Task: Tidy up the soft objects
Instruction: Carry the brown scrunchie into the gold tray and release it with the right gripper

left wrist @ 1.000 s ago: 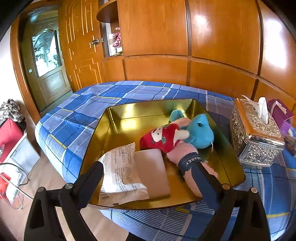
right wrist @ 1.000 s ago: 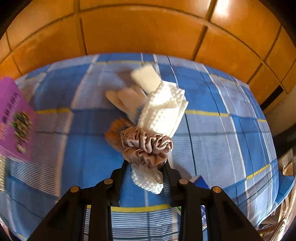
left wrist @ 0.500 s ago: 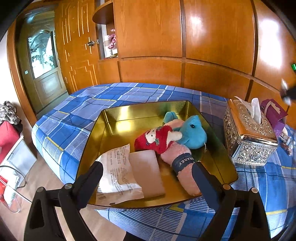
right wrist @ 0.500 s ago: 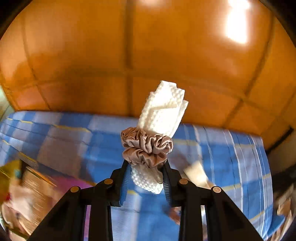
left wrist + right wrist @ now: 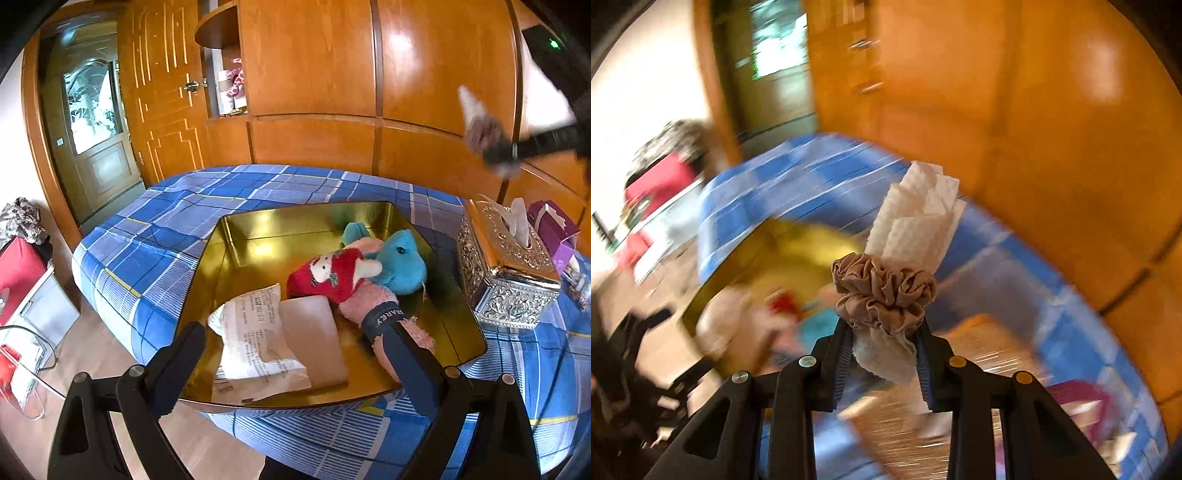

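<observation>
A gold tray point(image 5: 236, 236) sits on the blue checked bed. In it lie a white packet point(image 5: 255, 343), a pale pink flat pad point(image 5: 314, 336), a red plush point(image 5: 328, 277), a teal plush point(image 5: 402, 262) and a pink sock point(image 5: 384, 314). My left gripper point(image 5: 295, 350) hangs open over the tray's near edge. My right gripper point(image 5: 884, 339) is shut on a white cloth roll point(image 5: 916, 221) bound by a tan scrunchie point(image 5: 882, 291). From the left wrist view this bundle point(image 5: 480, 129) shows blurred, high at the upper right. The tray point(image 5: 746, 266) lies blurred below it.
An ornate silver tissue box point(image 5: 506, 273) stands right of the tray, with a purple box point(image 5: 554, 229) behind it. Wooden wall panels and a door point(image 5: 92, 129) back the bed. Red items and a clear rack point(image 5: 22, 354) sit on the floor at the left.
My right gripper lifted the cloth roll off the bed and swung it leftward toward the tray, rolling as it went. It now appears in the left wrist view. The left gripper stayed put.
</observation>
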